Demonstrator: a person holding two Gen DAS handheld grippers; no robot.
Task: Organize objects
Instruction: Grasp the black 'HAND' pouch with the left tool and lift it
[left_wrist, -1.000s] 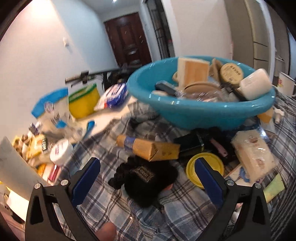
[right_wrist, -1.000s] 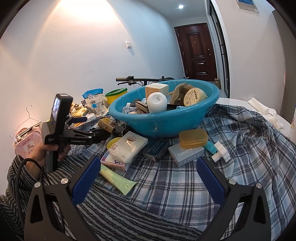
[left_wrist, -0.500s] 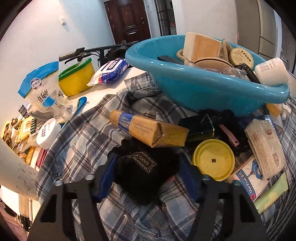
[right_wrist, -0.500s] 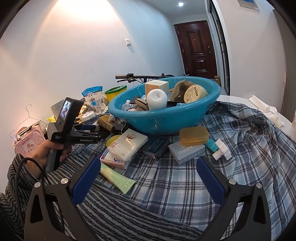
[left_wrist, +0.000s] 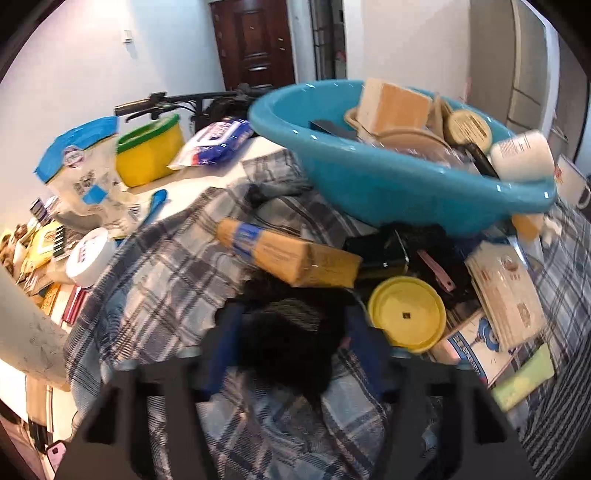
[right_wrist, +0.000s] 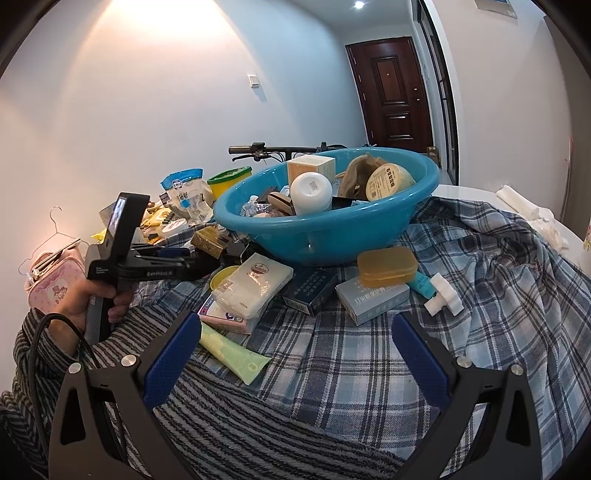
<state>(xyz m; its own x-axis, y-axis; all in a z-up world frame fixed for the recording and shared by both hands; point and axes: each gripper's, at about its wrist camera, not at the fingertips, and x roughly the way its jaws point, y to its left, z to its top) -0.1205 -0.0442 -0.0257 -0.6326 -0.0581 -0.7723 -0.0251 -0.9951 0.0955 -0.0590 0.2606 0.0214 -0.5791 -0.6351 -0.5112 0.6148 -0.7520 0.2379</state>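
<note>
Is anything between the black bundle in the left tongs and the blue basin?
Yes. A yellow packet lies just beyond the black bundle in the left tongs, toward the basin; the basin is already piled high.

Dark brown door (right_wrist: 400, 88) in far hallway; wall switch (right_wrist: 253, 79); bicycle handlebar (right_wrist: 258, 149) behind table.

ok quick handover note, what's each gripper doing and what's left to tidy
Left gripper: around the black fabric bundle on the plaid cloth; jaws opening slightly, pads still against its sides. Too blurred to tell if it is lifted.
Right gripper: open, empty, hovering over the cloth.
Done: blue basin already holds a box, jars and other small items.
Left: yellow lid, long tan pack, orange soap case, grey box, green tube and more remain outside.
</note>
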